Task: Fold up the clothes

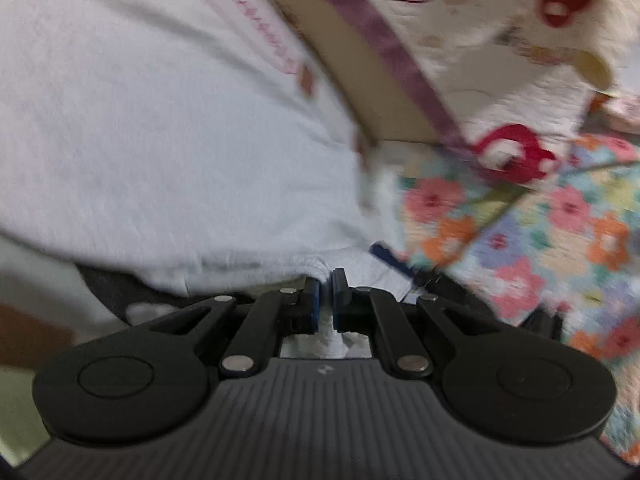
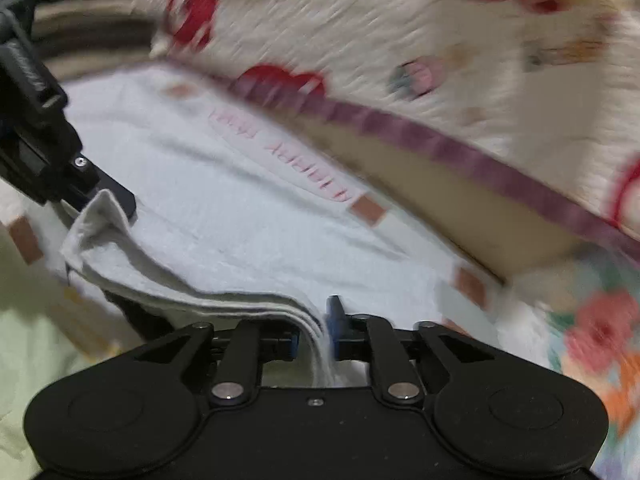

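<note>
Both frames are smeared with motion blur, but the white garment (image 1: 160, 120) reads clearly as soft, slightly nubby knit cloth with pink lettering and small brownish-pink rectangular patches along its edge. The left gripper (image 1: 325, 300), black with blue-lined pads, is pressed nearly together on a bunched white fold of that garment, which spreads up and to the left from the fingertips, filling most of the left wrist view. Over on the right wrist view, the right gripper (image 2: 316, 332) pinches a stack of several folded layers of the same garment (image 2: 240, 208); the layered edges curve leftward in a thick felt-like band toward the left gripper (image 2: 104, 196), which grips the far corner there. The garment hangs stretched between the two tools. Behind it lies a cream quilted blanket (image 2: 400, 40) with puckered stitching, red rounded motifs and a purple binding strip (image 2: 460, 152) along its border. A floral mat (image 1: 540, 240), printed with pink, orange and blue flowers, sits at the right, beneath the blanket's edge.
</note>
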Demonstrator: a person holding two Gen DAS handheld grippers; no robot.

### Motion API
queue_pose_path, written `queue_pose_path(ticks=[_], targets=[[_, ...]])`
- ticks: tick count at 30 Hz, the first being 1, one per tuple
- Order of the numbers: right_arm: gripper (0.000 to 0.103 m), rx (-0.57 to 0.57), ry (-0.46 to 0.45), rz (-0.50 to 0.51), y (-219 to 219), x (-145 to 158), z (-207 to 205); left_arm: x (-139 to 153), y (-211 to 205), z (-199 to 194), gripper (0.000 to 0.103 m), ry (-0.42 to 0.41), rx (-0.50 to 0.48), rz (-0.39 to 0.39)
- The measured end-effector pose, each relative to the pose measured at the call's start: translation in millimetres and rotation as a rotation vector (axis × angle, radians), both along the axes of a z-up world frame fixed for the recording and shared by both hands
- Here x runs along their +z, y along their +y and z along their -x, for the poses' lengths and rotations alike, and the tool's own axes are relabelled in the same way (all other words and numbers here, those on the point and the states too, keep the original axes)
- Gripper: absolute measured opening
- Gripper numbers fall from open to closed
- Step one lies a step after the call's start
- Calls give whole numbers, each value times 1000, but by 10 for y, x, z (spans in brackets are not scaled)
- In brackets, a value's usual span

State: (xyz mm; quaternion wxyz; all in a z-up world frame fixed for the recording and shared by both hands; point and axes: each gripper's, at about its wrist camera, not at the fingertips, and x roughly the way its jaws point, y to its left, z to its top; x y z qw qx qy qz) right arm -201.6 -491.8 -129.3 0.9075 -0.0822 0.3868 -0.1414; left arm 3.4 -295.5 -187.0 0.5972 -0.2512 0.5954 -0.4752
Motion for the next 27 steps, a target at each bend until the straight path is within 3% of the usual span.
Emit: queue_pose_path(ticks=[1,2,6,8,10,13,15,18,20,24,27], targets=[[43,-2,12,-47,-103,-12,-66,-36,-49,-36,4,-14,-5,-36],[43,-4,23,-93,-207,-23,-131,-71,-98,-71,4,-27,-10,-71],[38,-12,70,-279,-621,-69,-394,-175,-171,-93,5,-40,-4,-81],[28,-16,93,-372,-828,-92,-525,-206,-149,-118,5,-46,3,-78],[27,-26,111,-454,-1015,-119,-635,-215,-95,-153,7,-54,20,-70],[33,-104,82,-448,-1090,-195,-579,-197,35,-219,11,-68,58,-51],[40,-155,47,-433,-1125,-234,-521,-127,189,-286,36,-98,105,-8],[52,-191,-61,-568,-1249,-282,-265,-5,346,-340,44,-191,116,3],[57,-206,-125,-667,-1300,-357,-56,71,389,-264,44,-293,51,-19],[58,-143,-138,-708,-1243,-511,78,149,314,-15,47,-447,-98,-58],[58,-96,-147,-738,-1201,-627,177,130,151,92,47,-482,-156,-56]])
